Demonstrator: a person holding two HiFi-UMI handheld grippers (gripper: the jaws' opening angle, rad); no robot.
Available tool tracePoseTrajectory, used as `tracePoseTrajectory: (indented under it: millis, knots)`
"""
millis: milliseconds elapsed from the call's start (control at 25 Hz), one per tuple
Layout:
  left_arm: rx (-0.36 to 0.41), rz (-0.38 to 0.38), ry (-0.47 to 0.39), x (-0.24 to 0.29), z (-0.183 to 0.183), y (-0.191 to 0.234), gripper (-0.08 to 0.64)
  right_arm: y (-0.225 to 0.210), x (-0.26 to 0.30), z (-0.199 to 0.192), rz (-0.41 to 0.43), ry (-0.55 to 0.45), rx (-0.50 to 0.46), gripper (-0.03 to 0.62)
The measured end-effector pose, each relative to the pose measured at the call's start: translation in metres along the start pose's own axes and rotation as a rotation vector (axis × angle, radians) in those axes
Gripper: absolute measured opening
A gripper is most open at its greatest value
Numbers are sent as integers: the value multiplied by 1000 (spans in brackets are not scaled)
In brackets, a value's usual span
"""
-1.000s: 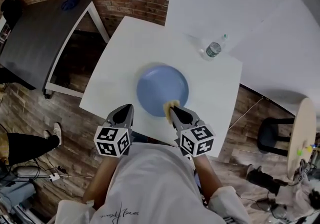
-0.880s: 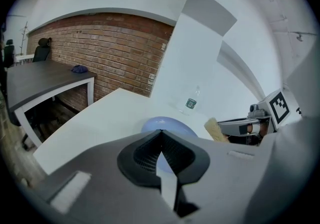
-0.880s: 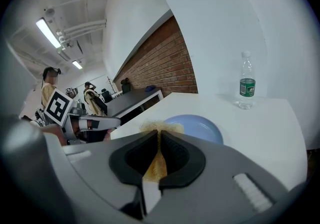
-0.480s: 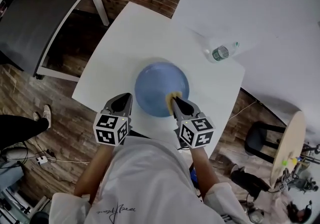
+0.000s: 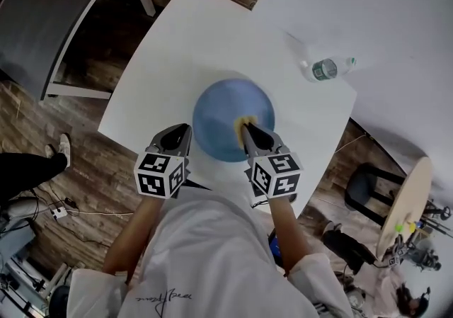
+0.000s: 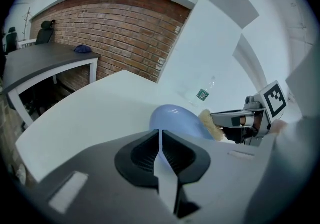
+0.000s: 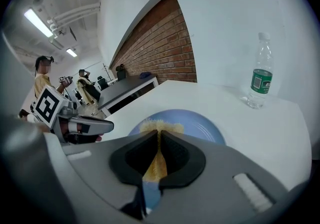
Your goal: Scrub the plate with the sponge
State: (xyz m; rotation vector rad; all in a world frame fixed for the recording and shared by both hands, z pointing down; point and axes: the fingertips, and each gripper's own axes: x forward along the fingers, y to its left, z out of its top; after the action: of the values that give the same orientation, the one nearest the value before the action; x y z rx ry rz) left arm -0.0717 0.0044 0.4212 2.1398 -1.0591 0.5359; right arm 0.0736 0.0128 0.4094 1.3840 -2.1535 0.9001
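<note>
The white table (image 5: 191, 40) carries everything I'm working with, and I have the person standing at its near edge so both arms reach in from the same side. The blue plate (image 5: 226, 108) lies flat close to that edge, a sensible spot since neither arm has to stretch to cover its face. My right claw (image 5: 245, 127) comes in low over the near rim of the plate; in the right gripper view it is pinching the yellow sponge (image 7: 160, 127), with the sponge's free end poking out past the tips and down onto the plate's surface, so the soft part meets the plate rather than the hard tips. My left claw (image 5: 184, 127) sits just beside the plate's left rim with its two halves pressed together and nothing between them. I can't tell whether it touches the rim; I judge it is parked there either to steady the plate against sliding or simply to stay clear of the scrubbing. A clear water bottle (image 5: 327, 69) stands upright toward the far right corner, well apart from the plate and out of the sponge's path. I'd say scrubbing is under way on the near part of the plate, with its far side left to cover.
</note>
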Motion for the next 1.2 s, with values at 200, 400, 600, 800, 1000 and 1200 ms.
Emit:
tracePoseTrajectory:
  millis: [200, 400, 600, 800, 1000, 1200]
  knots:
    - [-17, -11, 36, 10, -10, 3, 31, -4, 13, -4, -8, 21, 7, 28]
    - [-35, -16, 71, 14, -19, 9, 31, -1, 30, -8, -9, 47, -1, 28]
    - [-61, -45, 66, 18, -20, 14, 59, 2, 44, -9, -5, 65, 10, 28]
    - [-71, -50, 87, 25, -22, 18, 69, 2, 51, -15, -10, 89, 14, 28]
    - [-75, -68, 95, 35, -24, 16, 76, -8, 55, -17, -21, 101, 36, 28]
    - [-68, -69, 118, 46, -25, 16, 80, -12, 61, -20, -23, 113, 42, 28]
